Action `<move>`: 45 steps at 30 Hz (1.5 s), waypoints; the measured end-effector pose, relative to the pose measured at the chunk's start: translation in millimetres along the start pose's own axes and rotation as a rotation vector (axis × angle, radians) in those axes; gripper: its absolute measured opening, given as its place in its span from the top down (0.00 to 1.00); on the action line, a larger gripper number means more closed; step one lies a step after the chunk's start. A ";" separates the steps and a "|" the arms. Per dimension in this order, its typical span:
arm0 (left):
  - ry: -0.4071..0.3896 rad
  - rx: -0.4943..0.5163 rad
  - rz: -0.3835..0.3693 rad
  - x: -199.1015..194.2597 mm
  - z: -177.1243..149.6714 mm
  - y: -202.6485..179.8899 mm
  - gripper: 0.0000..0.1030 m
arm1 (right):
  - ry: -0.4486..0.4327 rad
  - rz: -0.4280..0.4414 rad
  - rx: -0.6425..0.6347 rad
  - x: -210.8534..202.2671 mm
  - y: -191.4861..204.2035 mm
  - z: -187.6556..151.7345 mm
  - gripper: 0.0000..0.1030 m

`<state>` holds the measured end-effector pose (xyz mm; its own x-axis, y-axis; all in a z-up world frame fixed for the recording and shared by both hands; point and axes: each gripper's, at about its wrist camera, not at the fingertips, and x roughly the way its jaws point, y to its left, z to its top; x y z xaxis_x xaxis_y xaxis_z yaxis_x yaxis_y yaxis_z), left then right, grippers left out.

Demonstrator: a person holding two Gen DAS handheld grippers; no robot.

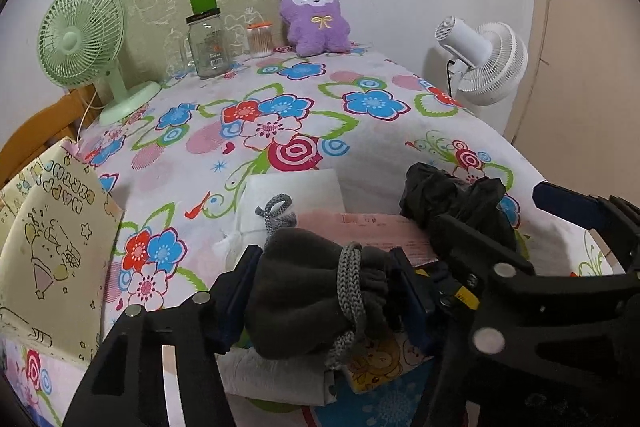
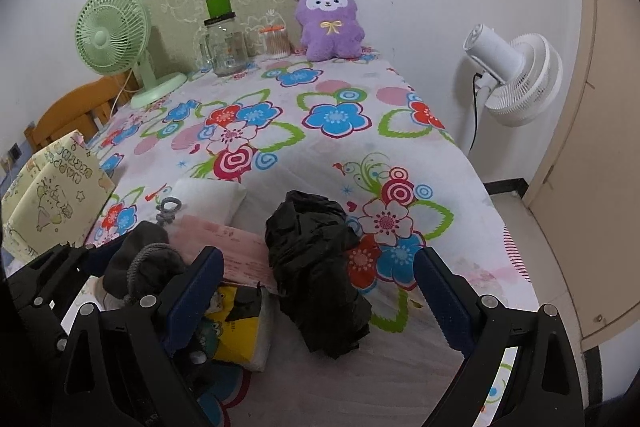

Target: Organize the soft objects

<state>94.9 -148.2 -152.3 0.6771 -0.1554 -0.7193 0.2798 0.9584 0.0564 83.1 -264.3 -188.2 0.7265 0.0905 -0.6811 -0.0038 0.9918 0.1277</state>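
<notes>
Both grippers sit low over the floral counter. Your left gripper has its fingers clamped on the grey drawstring pouch. Your right gripper has its fingers wide apart around the black crumpled bag, pads clear of it. Only the right view shows the yellow cartoon packet; its print is illegible
</notes>
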 end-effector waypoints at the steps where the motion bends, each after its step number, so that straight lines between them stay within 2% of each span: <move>1: -0.001 0.006 0.001 -0.2 0.0 -0.5 0.38 | 0.002 0.001 0.002 1.4 -0.3 0.7 0.06; 7: -0.012 0.049 0.023 -0.9 1.2 -4.4 0.41 | 0.033 0.020 0.015 12.4 -1.3 3.7 0.14; 13: -0.003 0.046 0.019 2.4 3.4 -1.0 0.41 | 0.049 0.035 0.023 20.1 -0.3 6.1 0.19; 18: 0.008 0.060 0.025 4.1 3.3 -2.0 0.41 | 0.084 0.099 0.071 29.0 -2.1 3.5 0.37; 19: 0.009 0.061 0.025 4.0 3.3 -2.2 0.41 | 0.091 0.116 0.084 29.7 -2.5 2.9 0.43; 20: 0.010 0.061 0.025 3.8 3.2 -2.1 0.42 | 0.092 0.123 0.084 29.3 -1.8 2.7 0.50; 23: 0.011 0.060 0.023 4.0 3.5 -1.8 0.42 | 0.074 0.111 0.039 23.7 4.9 4.1 0.58; 27: 0.012 0.060 0.027 3.6 3.2 -2.0 0.42 | 0.045 0.085 -0.013 15.2 11.7 5.0 0.61; 45: -0.038 0.032 0.034 -24.7 11.6 7.6 0.43 | -0.035 0.056 -0.042 -21.4 31.6 15.9 0.62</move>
<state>88.2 -139.8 -126.0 0.7120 -0.1323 -0.6897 0.2775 0.9551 0.1033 78.4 -236.3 -158.2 0.7482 0.1436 -0.6478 -0.0735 0.9882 0.1341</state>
